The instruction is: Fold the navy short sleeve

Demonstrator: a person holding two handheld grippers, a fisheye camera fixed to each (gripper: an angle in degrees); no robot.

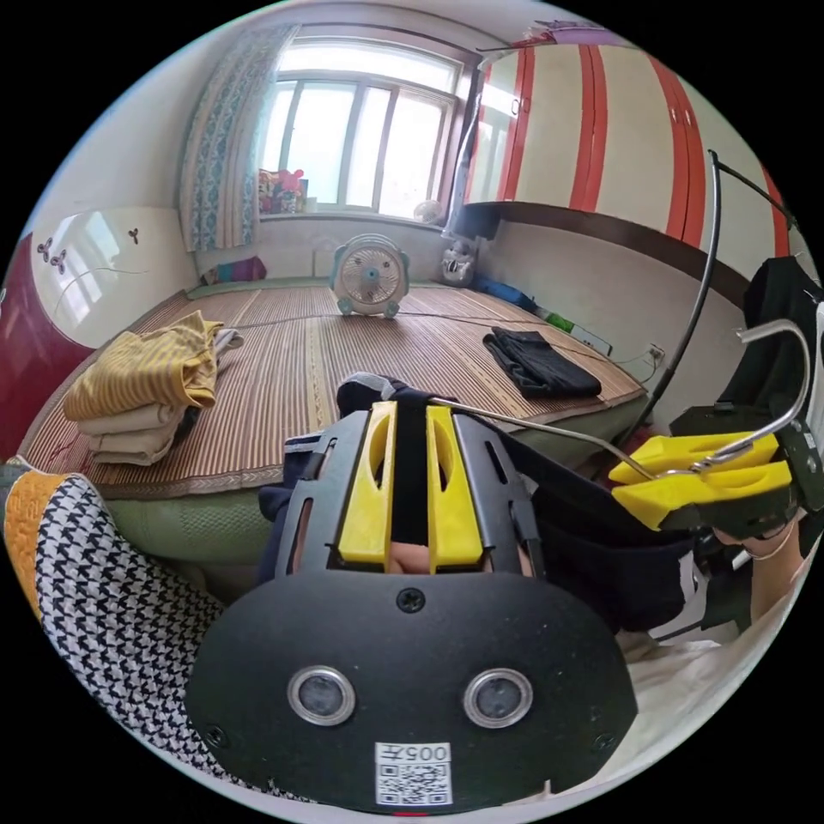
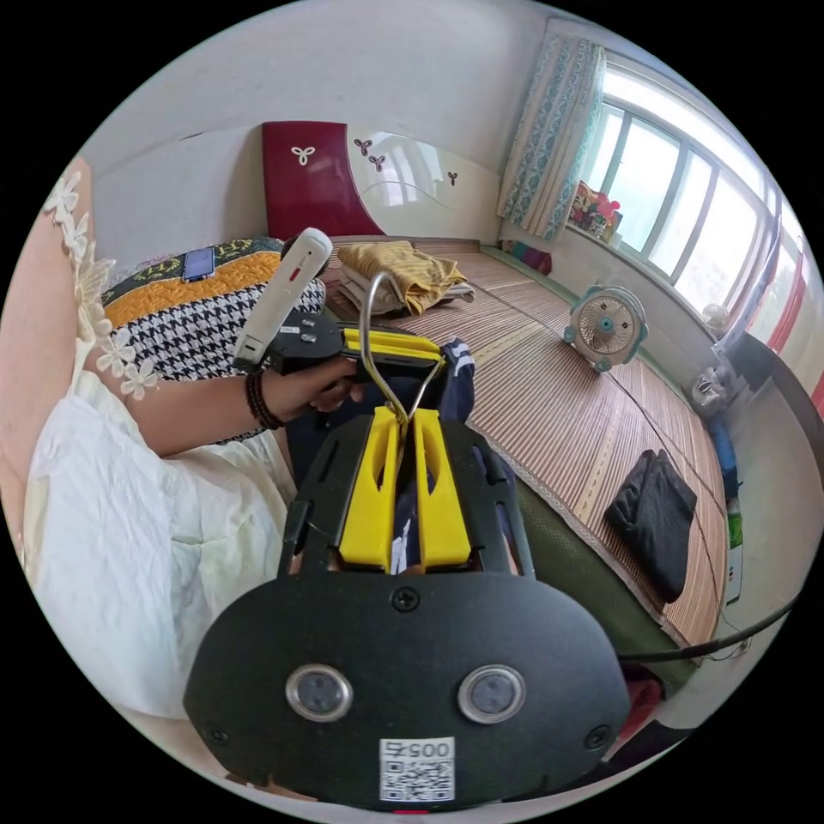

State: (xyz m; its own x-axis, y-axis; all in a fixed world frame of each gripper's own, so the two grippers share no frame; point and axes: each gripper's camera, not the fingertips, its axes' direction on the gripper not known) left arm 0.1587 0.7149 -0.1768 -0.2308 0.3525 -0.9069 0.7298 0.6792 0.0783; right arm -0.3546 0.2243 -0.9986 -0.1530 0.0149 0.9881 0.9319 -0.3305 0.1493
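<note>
The navy short sleeve [image 1: 592,536] hangs on a metal wire hanger [image 1: 532,427] in front of the bed. In the left gripper view, my left gripper [image 1: 410,412] is shut on a dark fold of the shirt at its shoulder, beside one end of the hanger wire. My right gripper [image 1: 631,485] comes in from the right, shut on the neck of the hanger's hook [image 1: 794,369]. In the right gripper view, the hook [image 2: 369,309] rises from between the shut jaws of my right gripper [image 2: 403,421]. Just beyond, a hand holds my left gripper [image 2: 433,352] on the navy cloth [image 2: 459,378].
A bed with a bamboo mat [image 1: 343,343] carries a stack of folded clothes topped by a yellow striped one [image 1: 146,378], a folded black garment [image 1: 541,360] and a small fan [image 1: 371,276]. A houndstooth pillow [image 1: 103,592] lies near left. A black cable [image 1: 687,335] arcs at right.
</note>
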